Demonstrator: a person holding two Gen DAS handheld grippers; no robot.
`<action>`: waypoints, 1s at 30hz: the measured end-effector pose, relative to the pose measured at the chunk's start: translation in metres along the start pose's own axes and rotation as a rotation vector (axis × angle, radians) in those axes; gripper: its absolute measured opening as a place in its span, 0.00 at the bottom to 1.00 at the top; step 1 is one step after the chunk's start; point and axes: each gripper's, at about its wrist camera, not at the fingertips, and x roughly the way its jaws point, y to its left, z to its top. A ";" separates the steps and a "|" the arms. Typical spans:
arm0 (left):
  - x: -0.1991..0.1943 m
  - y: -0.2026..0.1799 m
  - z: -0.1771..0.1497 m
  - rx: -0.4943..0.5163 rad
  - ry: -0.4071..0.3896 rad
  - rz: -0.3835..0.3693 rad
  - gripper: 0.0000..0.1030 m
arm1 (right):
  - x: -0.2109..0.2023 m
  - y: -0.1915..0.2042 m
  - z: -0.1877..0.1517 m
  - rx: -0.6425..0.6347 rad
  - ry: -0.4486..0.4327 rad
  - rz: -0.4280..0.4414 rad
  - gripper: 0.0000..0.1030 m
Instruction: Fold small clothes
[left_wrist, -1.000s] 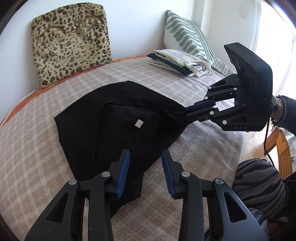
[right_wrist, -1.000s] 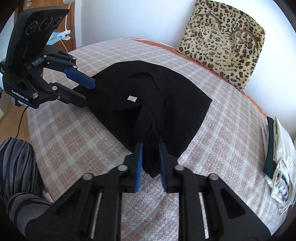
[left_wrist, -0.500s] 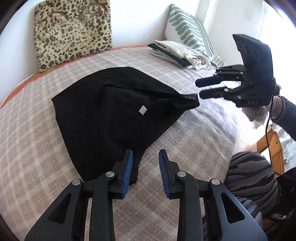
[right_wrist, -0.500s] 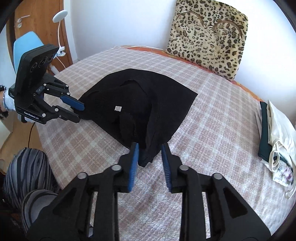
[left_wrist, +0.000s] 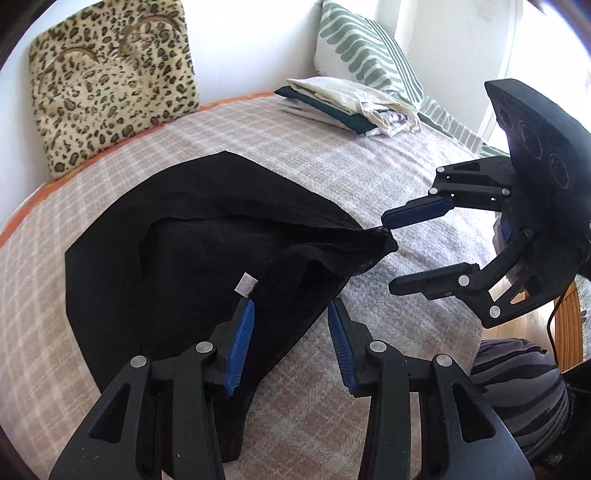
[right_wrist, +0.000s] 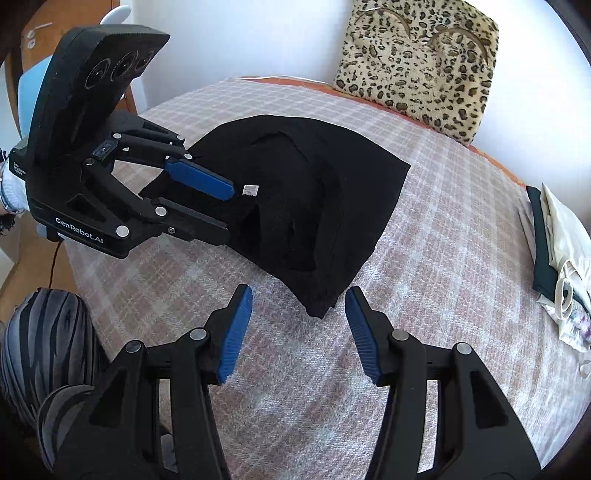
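Note:
A black garment (left_wrist: 192, 251) lies partly folded on the checked bed cover, with a small white label (left_wrist: 246, 285) showing; it also shows in the right wrist view (right_wrist: 310, 199). My left gripper (left_wrist: 291, 314) is open, its fingers over the garment's near edge; in the right wrist view the left gripper (right_wrist: 225, 210) reaches in beside the label (right_wrist: 250, 190). My right gripper (right_wrist: 299, 299) is open and empty, just short of the garment's pointed corner; in the left wrist view the right gripper (left_wrist: 388, 254) sits right of that corner.
A leopard-print cushion (left_wrist: 110, 85) leans on the wall. A stack of folded clothes (left_wrist: 351, 107) and a green striped pillow (left_wrist: 365, 55) lie at the far side. The person's striped knee (left_wrist: 517, 387) is at the bed's edge, a wooden chair (left_wrist: 569, 325) beyond.
My right gripper let go of the garment's corner, opened wide and backed off. The left gripper moved forward over the garment's near edge and opened wider.

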 end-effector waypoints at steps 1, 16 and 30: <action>0.003 0.001 -0.001 0.001 0.011 0.009 0.39 | 0.003 0.002 0.000 -0.017 0.000 -0.020 0.43; -0.015 0.018 -0.021 -0.080 0.040 -0.106 0.02 | 0.000 0.012 -0.011 -0.228 0.103 -0.133 0.10; -0.048 0.065 -0.024 -0.183 -0.043 -0.002 0.12 | 0.008 -0.023 0.087 0.096 -0.083 0.169 0.27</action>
